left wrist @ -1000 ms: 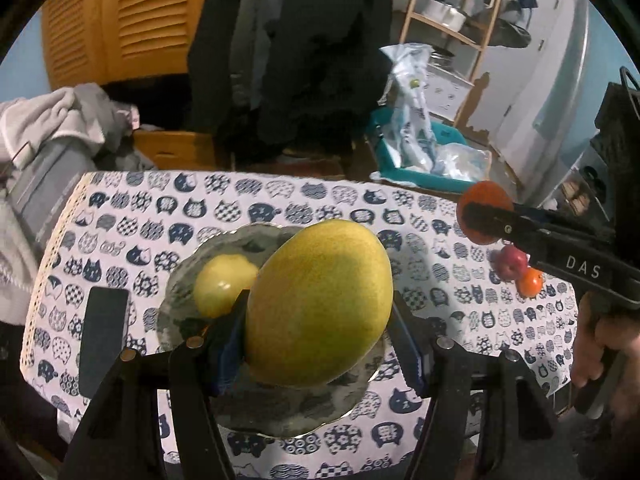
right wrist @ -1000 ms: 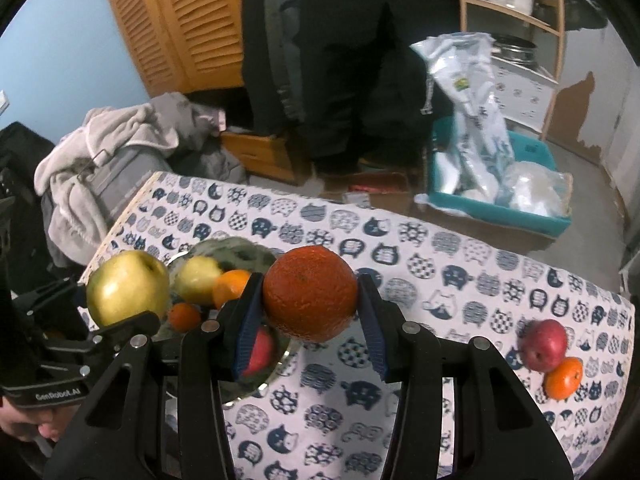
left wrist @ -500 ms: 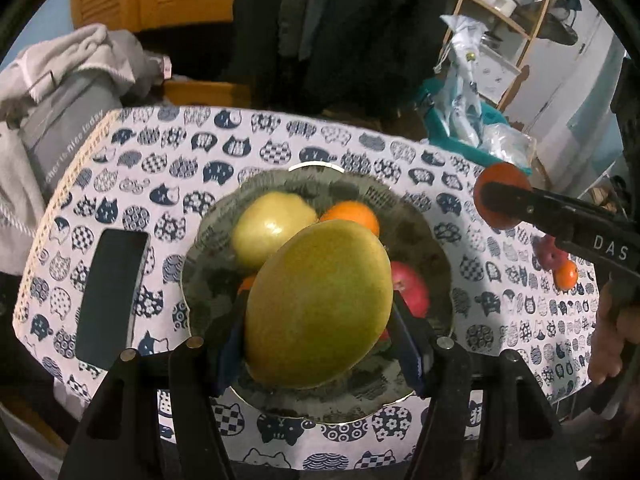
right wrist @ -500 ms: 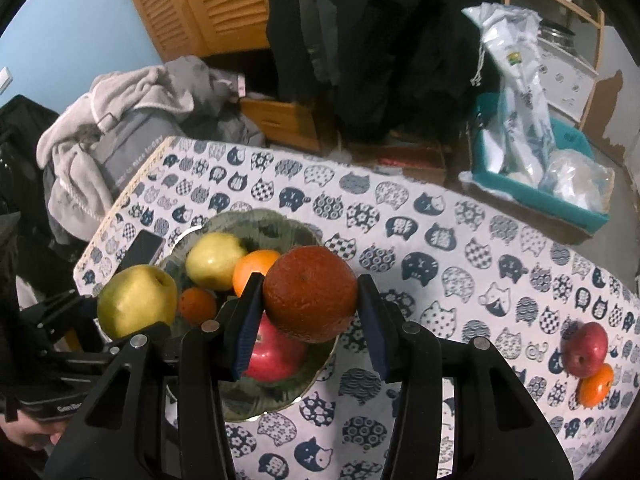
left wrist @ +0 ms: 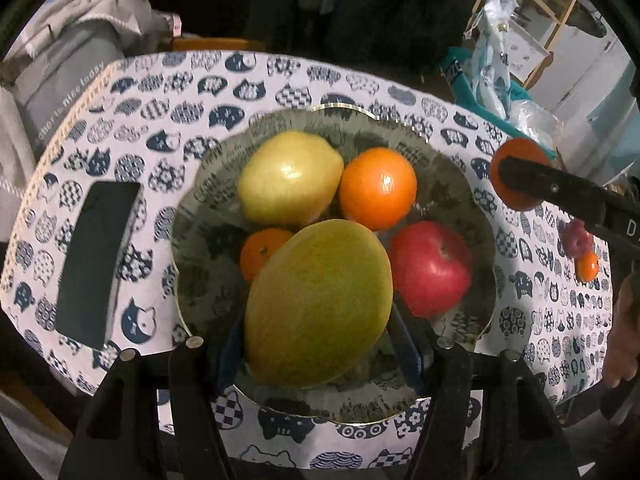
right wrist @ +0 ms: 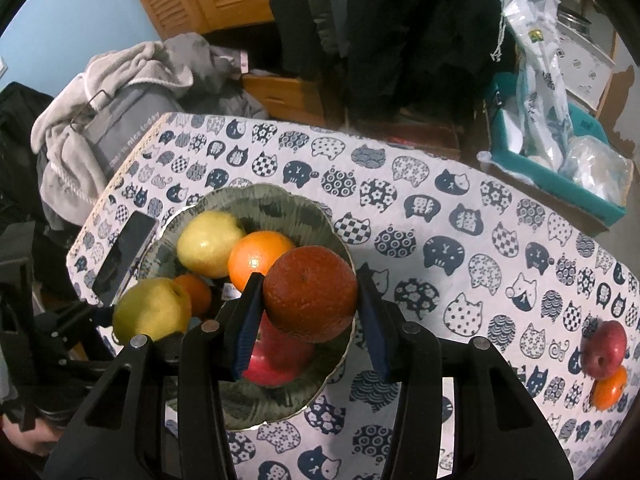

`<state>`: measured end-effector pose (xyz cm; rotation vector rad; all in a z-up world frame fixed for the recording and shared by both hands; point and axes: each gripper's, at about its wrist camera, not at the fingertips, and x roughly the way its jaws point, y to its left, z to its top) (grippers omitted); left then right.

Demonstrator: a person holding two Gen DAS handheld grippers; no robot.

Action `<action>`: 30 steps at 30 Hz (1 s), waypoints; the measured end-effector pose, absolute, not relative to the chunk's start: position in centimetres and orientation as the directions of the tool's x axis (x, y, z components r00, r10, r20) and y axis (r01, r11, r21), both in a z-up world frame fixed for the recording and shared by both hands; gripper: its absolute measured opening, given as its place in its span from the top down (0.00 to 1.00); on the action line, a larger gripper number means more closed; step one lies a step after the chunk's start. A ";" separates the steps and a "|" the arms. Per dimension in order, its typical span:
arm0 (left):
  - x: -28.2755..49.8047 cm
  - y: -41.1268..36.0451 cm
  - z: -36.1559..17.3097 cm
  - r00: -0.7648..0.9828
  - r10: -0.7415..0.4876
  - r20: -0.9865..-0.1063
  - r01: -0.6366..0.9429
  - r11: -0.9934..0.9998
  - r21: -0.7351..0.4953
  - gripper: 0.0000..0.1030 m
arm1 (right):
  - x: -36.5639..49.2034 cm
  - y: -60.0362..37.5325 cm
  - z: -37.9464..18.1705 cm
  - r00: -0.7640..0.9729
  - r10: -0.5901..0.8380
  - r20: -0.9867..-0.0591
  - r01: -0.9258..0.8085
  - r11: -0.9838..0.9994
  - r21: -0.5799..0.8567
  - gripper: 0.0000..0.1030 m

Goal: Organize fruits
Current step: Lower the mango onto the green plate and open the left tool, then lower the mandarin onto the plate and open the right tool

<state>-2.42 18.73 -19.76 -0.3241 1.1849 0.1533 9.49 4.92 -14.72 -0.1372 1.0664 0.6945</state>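
Your left claw [left wrist: 318,354] grips a large yellow-green mango [left wrist: 318,304] between its blue pads, held over the near side of a grey-green scalloped ceramic bowl [left wrist: 200,248]. In the bowl you see a pale yellow apple [left wrist: 290,178], a glossy orange [left wrist: 378,188], a small tangerine [left wrist: 260,250] and a red apple [left wrist: 430,268]. A black phone [left wrist: 94,264] lies left of the bowl on the cat-print worktop [left wrist: 160,112]. At right, your right claw [left wrist: 520,180] clamps a dark orange fruit [left wrist: 516,156].
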 end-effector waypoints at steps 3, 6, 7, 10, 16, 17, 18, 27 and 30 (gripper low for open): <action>-2.3 18.4 -20.4 0.342 -0.053 -0.938 -0.285 0.946 -0.158 0.36 | 9.4 5.3 -15.1 0.287 0.453 -0.844 -0.591 0.777 0.217 0.55; -2.3 18.3 -20.4 0.341 -0.042 -0.939 -0.291 0.945 -0.148 0.36 | 9.4 5.6 -15.4 0.279 0.451 -0.848 -0.596 0.773 0.216 0.55; -2.4 18.3 -19.9 0.364 -0.031 -0.931 -0.288 0.947 -0.144 0.36 | 9.4 5.7 -15.6 0.276 0.450 -0.849 -0.598 0.772 0.215 0.55; -2.4 18.4 -18.7 0.405 -0.003 -0.914 -0.275 0.953 -0.125 0.36 | 9.5 5.9 -15.9 0.269 0.448 -0.853 -0.599 0.771 0.216 0.55; -2.1 18.9 -18.4 0.414 0.006 -0.910 -0.284 0.951 -0.123 0.36 | 9.7 6.2 -16.6 0.258 0.442 -0.859 -0.600 0.770 0.217 0.55; -2.1 19.1 -18.3 0.416 0.008 -0.909 -0.288 0.950 -0.123 0.36 | 9.7 6.3 -16.7 0.255 0.441 -0.861 -0.601 0.769 0.216 0.55; -2.0 19.3 -18.2 0.421 0.011 -0.907 -0.294 0.947 -0.125 0.36 | 9.7 6.4 -16.9 0.252 0.440 -0.862 -0.602 0.768 0.216 0.55; -1.6 20.2 -17.7 0.443 0.022 -0.896 -0.327 0.935 -0.139 0.35 | 10.8 6.7 -18.5 0.212 0.435 -0.875 -0.588 0.772 0.241 0.54; -1.6 20.1 -17.6 0.446 0.025 -0.895 -0.327 0.935 -0.138 0.35 | 10.7 6.6 -18.4 0.217 0.439 -0.872 -0.588 0.772 0.243 0.52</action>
